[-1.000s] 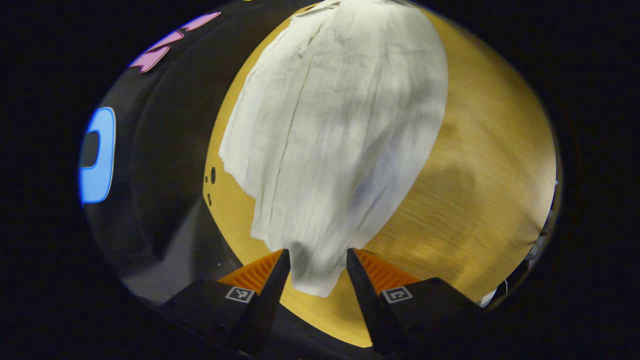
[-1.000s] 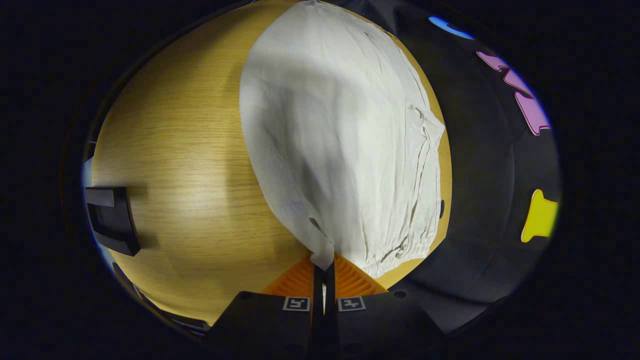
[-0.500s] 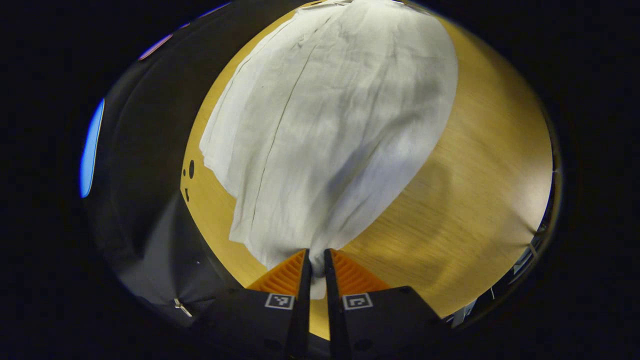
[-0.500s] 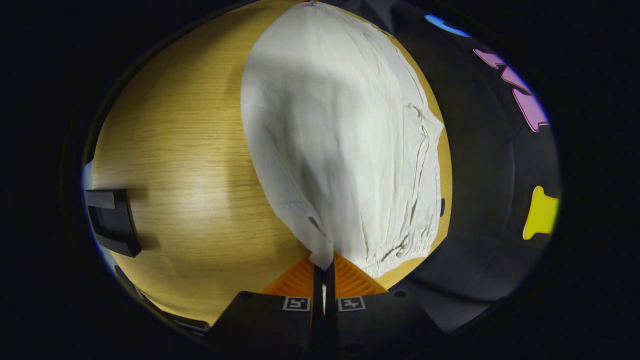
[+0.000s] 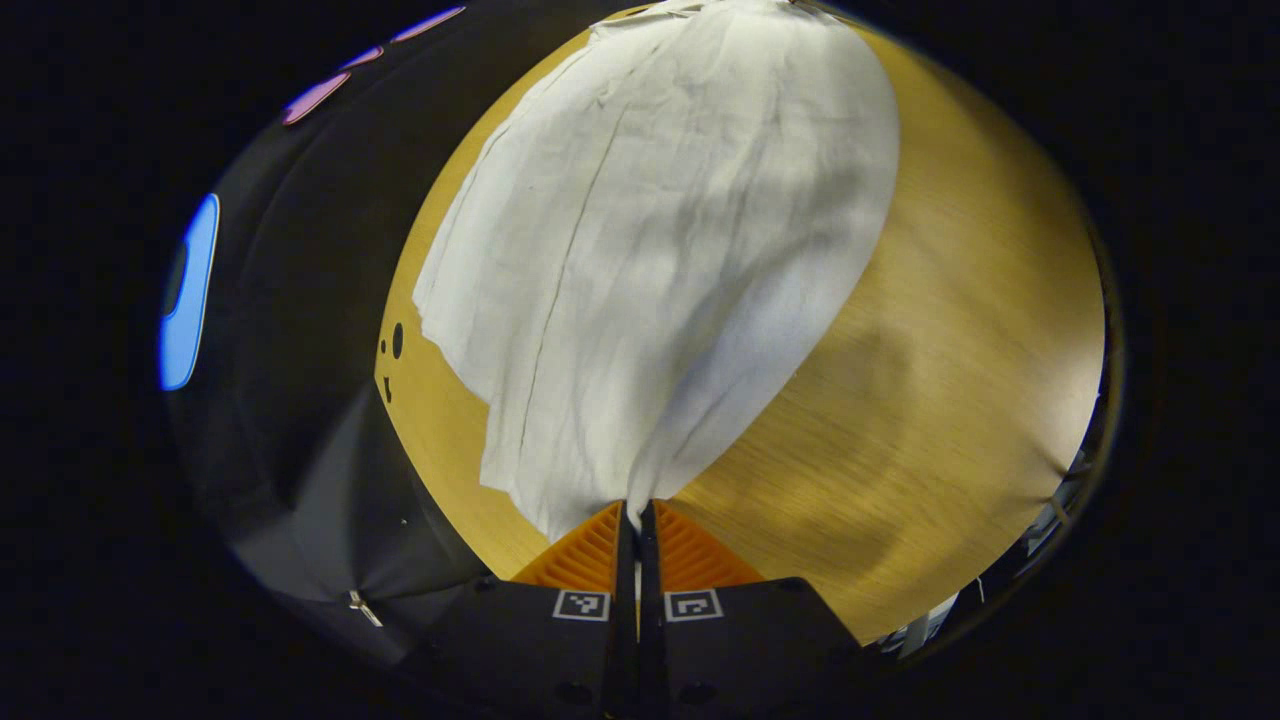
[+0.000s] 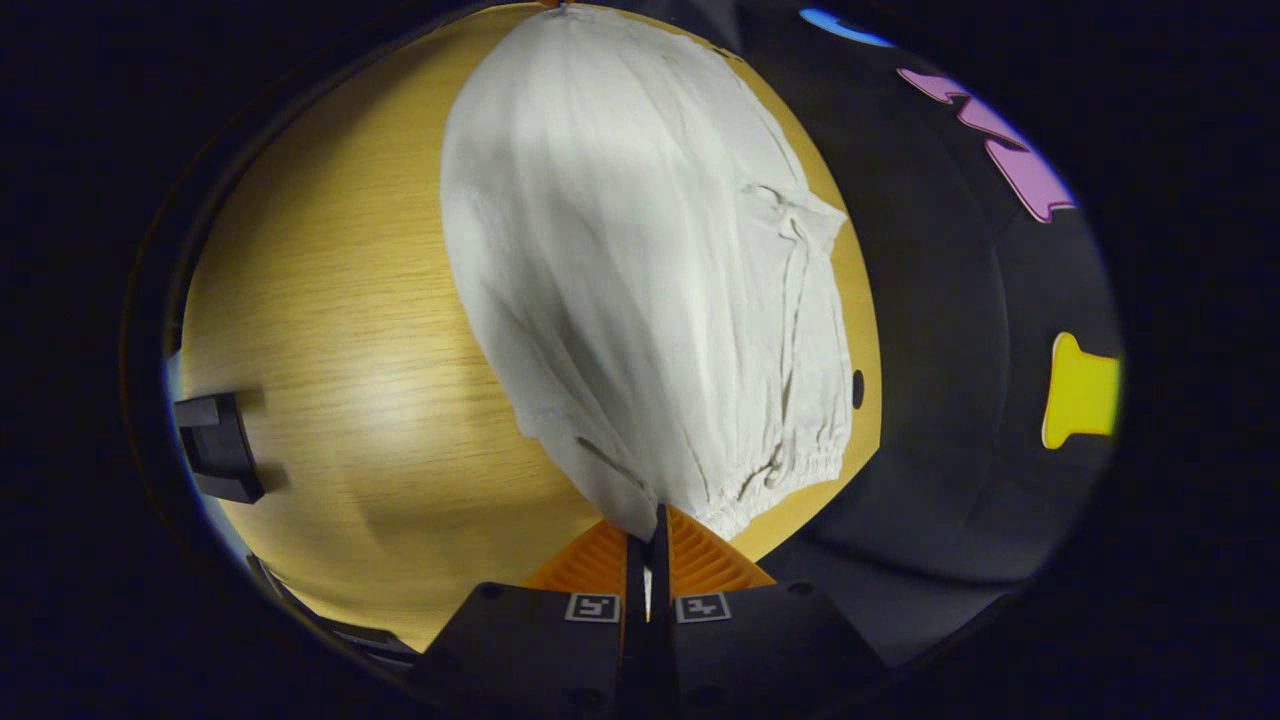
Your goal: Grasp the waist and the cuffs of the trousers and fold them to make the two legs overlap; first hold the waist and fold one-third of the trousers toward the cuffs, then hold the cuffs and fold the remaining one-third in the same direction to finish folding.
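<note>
Worktop (image 5: 950, 330) is showing as light wood laminate with fine straight grain, rounded edge, booth cloth dark behind it. Trousers (image 5: 650, 250) are lying lengthwise along the worktop, off-white thin woven fabric, crinkled with long creases running down the legs; in the right gripper view the trousers (image 6: 640, 280) are showing a gathered elastic waistband at the near end, close to the worktop edge. A small black block (image 6: 215, 450) is sitting on the worktop well apart from the trousers, at the far side from the waistband.

Change vs 1.0 s ago: left hand-held gripper (image 5: 630, 515) was spread wide around the cuff end, now its fingers are pressed together, pinching a corner of the trouser cuff, cloth pulling up into a peak at the tips. Right hand-held gripper (image 6: 650, 520) is still clamped, fingers together on the waist corner beside the elastic, fabric tenting up from the worktop toward it, slightly more lifted than before.
</note>
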The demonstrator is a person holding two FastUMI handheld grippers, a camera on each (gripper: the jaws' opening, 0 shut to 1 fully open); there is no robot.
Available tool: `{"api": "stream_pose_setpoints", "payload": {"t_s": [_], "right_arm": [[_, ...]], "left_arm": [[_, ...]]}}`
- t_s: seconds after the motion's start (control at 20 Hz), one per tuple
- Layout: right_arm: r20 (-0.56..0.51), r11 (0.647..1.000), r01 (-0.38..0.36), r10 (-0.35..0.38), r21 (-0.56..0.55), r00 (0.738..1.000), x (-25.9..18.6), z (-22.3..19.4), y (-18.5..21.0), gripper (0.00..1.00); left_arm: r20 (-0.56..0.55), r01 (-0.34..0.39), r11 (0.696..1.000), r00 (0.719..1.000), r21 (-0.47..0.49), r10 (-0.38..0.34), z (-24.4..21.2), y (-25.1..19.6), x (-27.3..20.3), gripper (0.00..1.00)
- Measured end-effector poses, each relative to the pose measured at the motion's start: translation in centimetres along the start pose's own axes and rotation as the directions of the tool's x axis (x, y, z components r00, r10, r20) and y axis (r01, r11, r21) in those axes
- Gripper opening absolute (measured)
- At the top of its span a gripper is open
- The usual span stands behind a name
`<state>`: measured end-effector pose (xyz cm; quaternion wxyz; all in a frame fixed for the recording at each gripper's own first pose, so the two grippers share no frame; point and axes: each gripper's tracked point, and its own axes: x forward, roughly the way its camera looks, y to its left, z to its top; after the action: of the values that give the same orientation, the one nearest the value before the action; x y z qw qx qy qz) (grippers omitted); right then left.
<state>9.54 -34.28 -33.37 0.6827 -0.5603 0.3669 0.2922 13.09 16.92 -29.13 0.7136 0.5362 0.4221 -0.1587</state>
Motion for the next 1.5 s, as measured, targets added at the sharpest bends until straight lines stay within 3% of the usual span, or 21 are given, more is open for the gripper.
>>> {"api": "stream_pose_setpoints", "payload": {"t_s": [0.3, 0.45, 0.55, 0.6, 0.65, 0.9, 1.1, 1.15, 1.2, 1.3, 1.35, 1.45, 1.5], "right_arm": [[0.033, 0.997, 0.056, -0.054, -0.058, 0.998, -1.4, 1.8, -5.8, 0.05], [0.042, 0.995, 0.093, -0.092, -0.035, 0.995, -0.8, 2.6, -9.9, 0.05], [0.051, 0.994, 0.109, -0.11, 0.021, 0.993, -0.2, 3.2, -12.9, 0.05], [0.059, 0.992, 0.115, -0.119, 0.059, 0.991, 0.1, 3.5, -14.2, 0.1], [0.065, 0.988, 0.117, -0.124, 0.101, 0.99, 0.6, 3.9, -15.4, 0.05], [0.058, 0.963, 0.107, -0.124, 0.248, 0.991, 4.4, 4.7, -20.3, 0.06], [0.059, 0.902, 0.09, -0.127, 0.422, 0.99, 8.0, 5.8, -23.5, 0.05], [0.05, 0.888, 0.079, -0.114, 0.453, 0.992, 8.7, 5.8, -23.7, 0.1], [0.033, 0.874, 0.064, -0.092, 0.482, 0.995, 9.6, 5.6, -23.5, 0.05], [-0.01, 0.852, 0.045, -0.047, 0.522, 0.999, 10.8, 5.1, -22.9, 0.05], [-0.014, 0.843, 0.031, -0.028, 0.536, 1.0, 10.8, 5.2, -22.5, 0.08], [-0.016, 0.828, 0.015, -0.008, 0.561, 1.0, 10.9, 5.3, -22.1, 0.28], [-0.015, 0.815, 0.017, -0.01, 0.58, 1.0, 11.1, 5.1, -21.9, 0.51]], "left_arm": [[0.048, -0.05, 0.999, 0.998, -0.004, 0.051, 1.8, 4.9, -2.0, 0.06], [0.058, -0.056, 0.998, 0.997, -0.006, 0.057, 2.8, 8.3, -2.5, 0.06], [0.06, -0.042, 0.999, 0.997, -0.033, 0.044, 3.5, 10.3, -2.3, 0.06], [0.067, -0.044, 0.998, 0.997, -0.054, 0.047, 4.0, 11.6, -2.1, 0.06], [0.074, -0.05, 0.996, 0.996, -0.075, 0.056, 4.6, 12.9, -1.8, 0.06], [0.088, -0.06, 0.991, 0.994, -0.117, 0.07, 7.8, 18.2, 1.4, 0.06], [0.096, -0.088, 0.977, 0.99, -0.192, 0.108, 10.8, 22.2, 4.7, 0.06], [0.094, -0.098, 0.974, 0.988, -0.203, 0.119, 11.5, 22.9, 5.5, 0.06], [0.088, -0.102, 0.971, 0.989, -0.216, 0.123, 11.8, 23.2, 6.3, 0.06], [0.065, -0.091, 0.969, 0.992, -0.232, 0.108, 12.2, 22.8, 7.9, 0.07], [0.055, -0.068, 0.97, 0.995, -0.234, 0.083, 12.2, 22.1, 8.5, 0.07], [0.073, -0.026, 0.966, 0.996, -0.258, 0.046, 12.7, 20.9, 8.9, 0.2], [0.097, -0.005, 0.959, 0.995, -0.282, 0.033, 12.8, 20.3, 8.9, 0.45]]}}
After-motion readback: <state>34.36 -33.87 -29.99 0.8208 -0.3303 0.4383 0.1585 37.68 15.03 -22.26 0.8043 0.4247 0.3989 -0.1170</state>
